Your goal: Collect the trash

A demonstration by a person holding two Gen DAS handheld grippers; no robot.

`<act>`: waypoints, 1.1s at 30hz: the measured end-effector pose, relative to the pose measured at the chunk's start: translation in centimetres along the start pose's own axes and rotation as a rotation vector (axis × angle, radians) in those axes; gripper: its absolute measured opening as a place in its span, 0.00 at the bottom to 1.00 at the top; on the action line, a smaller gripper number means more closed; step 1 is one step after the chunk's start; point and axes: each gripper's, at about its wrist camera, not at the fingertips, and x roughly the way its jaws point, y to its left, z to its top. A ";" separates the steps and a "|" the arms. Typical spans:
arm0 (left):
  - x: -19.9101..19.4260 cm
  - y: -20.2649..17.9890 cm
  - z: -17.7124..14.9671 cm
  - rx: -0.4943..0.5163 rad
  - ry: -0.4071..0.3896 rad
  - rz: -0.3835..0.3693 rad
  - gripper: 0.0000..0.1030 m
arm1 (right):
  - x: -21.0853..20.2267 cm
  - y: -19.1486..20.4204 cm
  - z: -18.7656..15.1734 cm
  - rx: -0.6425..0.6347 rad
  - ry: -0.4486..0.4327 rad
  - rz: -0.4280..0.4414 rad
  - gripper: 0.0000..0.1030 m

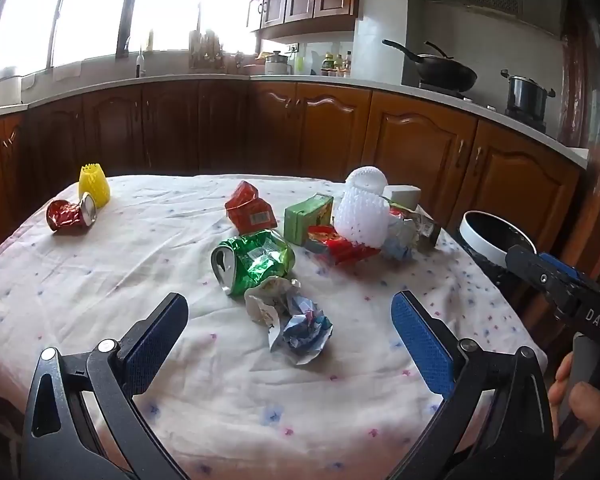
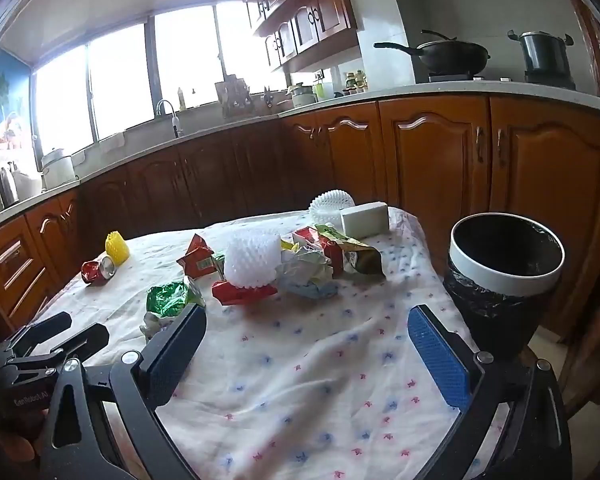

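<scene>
Trash (image 1: pixel 256 264) litters tablecloth (image 2: pixel 300 360); bin (image 2: pixel 504 276) w/ black liner beside table; both jaws wide, holding nothing.

Both wrist cams sit low over the tabletop (image 1: pixel 100 280) near edge, angled down, facing the kitchen cabinets. Left view closer to the litter; both share the trash pile and bin (image 2: pixel 504 264).

A black wok (image 1: pixel 444 69) and a lidded pot (image 1: pixel 526 94) sit on the stove beyond wooden cabinets (image 2: pixel 432 152), bright windows (image 2: pixel 120 88) over a faucet (image 2: pixel 168 110)
</scene>
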 end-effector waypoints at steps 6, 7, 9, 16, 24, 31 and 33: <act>0.3 0.0 -0.1 -0.005 0.007 -0.014 1.00 | 0.3 -0.1 0.0 0.007 0.007 0.004 0.99; 0.3 -0.1 -0.1 -0.005 0.007 -0.017 1.00 | 0.3 -0.1 0.0 0.009 0.008 0.005 0.99; 0.5 0.0 -0.1 -0.011 0.009 -0.020 1.00 | 0.3 -0.2 -0.1 0.013 0.009 0.008 0.99; 0.0 0.1 0.1 -0.013 0.006 -0.017 1.00 | 0.3 -0.1 -0.1 0.014 0.003 0.011 0.99; -0.1 0.1 0.0 -0.013 0.004 -0.016 1.00 | 0.2 -0.1 -0.1 0.024 0.007 0.018 0.99; 0.0 0.1 0.0 -0.014 0.003 -0.016 1.00 | 0.2 -0.1 -0.1 0.028 0.006 0.023 0.99; 0.0 0.1 0.0 -0.014 0.003 -0.016 1.00 | 0.2 -0.1 0.0 0.029 0.006 0.026 0.99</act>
